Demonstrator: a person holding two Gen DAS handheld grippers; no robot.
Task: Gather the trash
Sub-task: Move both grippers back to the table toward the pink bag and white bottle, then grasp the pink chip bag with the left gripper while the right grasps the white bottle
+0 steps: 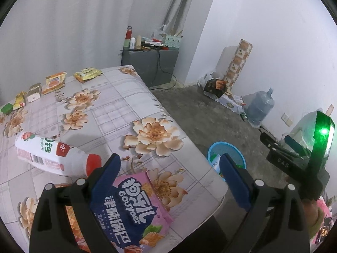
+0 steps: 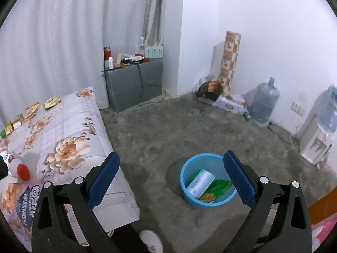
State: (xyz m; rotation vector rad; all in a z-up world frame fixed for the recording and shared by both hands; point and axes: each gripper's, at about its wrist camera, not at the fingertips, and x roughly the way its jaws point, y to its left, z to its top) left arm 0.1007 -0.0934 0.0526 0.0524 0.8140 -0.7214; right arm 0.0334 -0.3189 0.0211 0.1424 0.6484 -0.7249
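My left gripper (image 1: 168, 168) is open above the near corner of the flowered table (image 1: 118, 105). A pink and blue snack bag (image 1: 134, 206) lies flat under it, not gripped. A white bottle with a red cap (image 1: 52, 156) lies on its side to the left. Several small wrappers (image 1: 52, 83) lie along the far table edge. My right gripper (image 2: 171, 168) is open and empty, above the floor near the blue bin (image 2: 207, 183). The bin holds a white and green carton (image 2: 199, 182) and a green packet (image 2: 217, 189).
A grey cabinet (image 2: 132, 82) with clutter stands at the back by the curtain. Water jugs (image 2: 264, 103), boxes and a dispenser (image 2: 320, 139) line the right wall. The other gripper's body (image 1: 299, 154) shows at the right. A white shoe (image 2: 150, 240) is on the concrete floor.
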